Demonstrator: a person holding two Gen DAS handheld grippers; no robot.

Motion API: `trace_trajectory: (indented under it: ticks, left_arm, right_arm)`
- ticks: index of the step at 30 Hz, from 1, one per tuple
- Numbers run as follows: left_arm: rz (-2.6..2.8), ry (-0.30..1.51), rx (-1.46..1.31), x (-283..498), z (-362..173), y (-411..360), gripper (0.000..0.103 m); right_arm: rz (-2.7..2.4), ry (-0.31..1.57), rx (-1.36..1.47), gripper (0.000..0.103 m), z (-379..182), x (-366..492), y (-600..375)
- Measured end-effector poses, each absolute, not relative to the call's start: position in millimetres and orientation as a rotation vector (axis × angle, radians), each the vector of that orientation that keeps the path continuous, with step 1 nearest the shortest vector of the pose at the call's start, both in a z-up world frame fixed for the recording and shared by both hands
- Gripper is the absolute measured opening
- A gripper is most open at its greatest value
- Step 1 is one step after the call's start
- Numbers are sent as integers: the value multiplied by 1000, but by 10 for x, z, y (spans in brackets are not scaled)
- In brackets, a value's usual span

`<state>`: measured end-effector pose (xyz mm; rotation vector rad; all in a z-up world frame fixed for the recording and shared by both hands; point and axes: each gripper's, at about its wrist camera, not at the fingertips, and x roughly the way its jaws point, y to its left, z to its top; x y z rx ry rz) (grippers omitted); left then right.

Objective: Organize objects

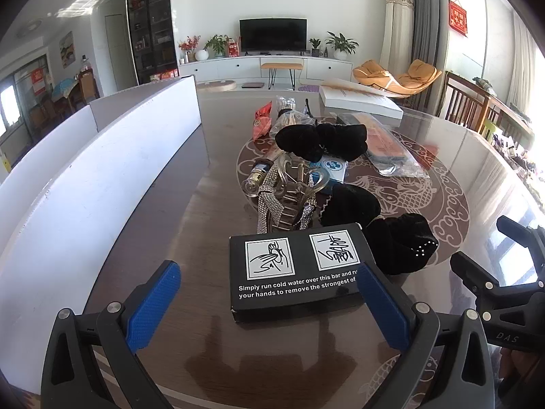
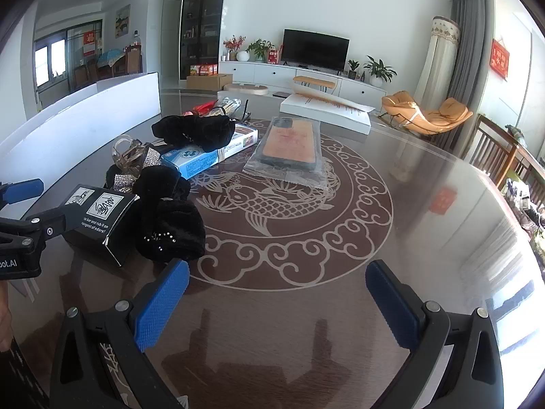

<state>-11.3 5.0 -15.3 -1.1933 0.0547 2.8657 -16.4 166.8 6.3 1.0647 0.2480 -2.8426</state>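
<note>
A black box with white printing [image 1: 299, 269] lies on the round table, its near edge between the open blue-padded fingers of my left gripper [image 1: 269, 293]; it also shows in the right wrist view [image 2: 98, 220]. Beyond it lie black velvet scrunchies [image 1: 391, 238], a clear hair claw [image 1: 299, 180], a rhinestone bow [image 1: 269, 201], a blue box [image 2: 207, 156] and a bagged phone case [image 2: 289, 146]. My right gripper [image 2: 277, 289] is open and empty over bare table right of the pile. The left gripper [image 2: 20, 211] shows at the left edge there.
A white open bin [image 1: 102, 156] stands along the table's left side. A white flat box [image 2: 327, 109] lies at the far edge, with red packets [image 1: 264, 121] and a small bottle [image 1: 259, 173] near the pile. Wooden chairs [image 2: 494, 150] stand to the right.
</note>
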Motion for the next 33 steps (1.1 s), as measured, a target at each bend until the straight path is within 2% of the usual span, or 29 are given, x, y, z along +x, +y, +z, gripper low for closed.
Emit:
trace_trajectory:
  ticks: [33]
  left_arm:
    - [2830, 74, -1238, -150, -212, 95, 103]
  right_arm:
    - [-2832, 281, 1085, 103, 20, -192, 1628]
